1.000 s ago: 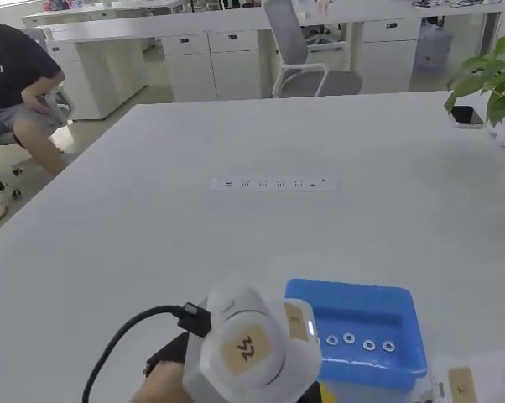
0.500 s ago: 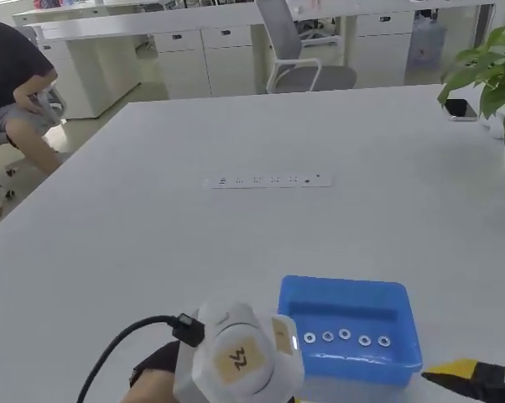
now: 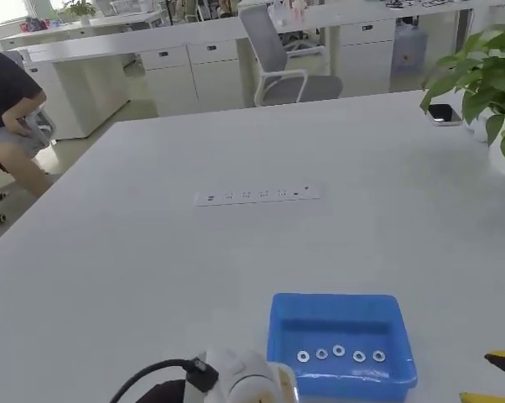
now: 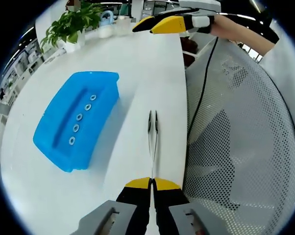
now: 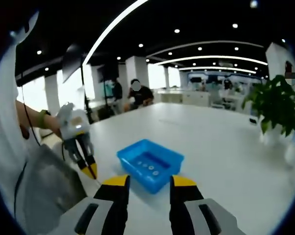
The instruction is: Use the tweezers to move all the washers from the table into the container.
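Left gripper [image 4: 151,182] has backed off toward the near edge of the table [image 3: 152,252] since a second ago, jaws clamped on the tweezers [image 4: 152,144], whose tips look empty. Right gripper [image 5: 150,180] has its jaws apart, holding nothing. Five washers [image 3: 338,353] sit in the blue container [image 3: 336,300] near that edge, so I'd say it's basically done.

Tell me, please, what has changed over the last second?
The left gripper, shut on the tweezers, has drawn back toward the person, off the left edge of the blue container. The right gripper has pulled away to the right, jaws open. The container and its five washers stayed put.
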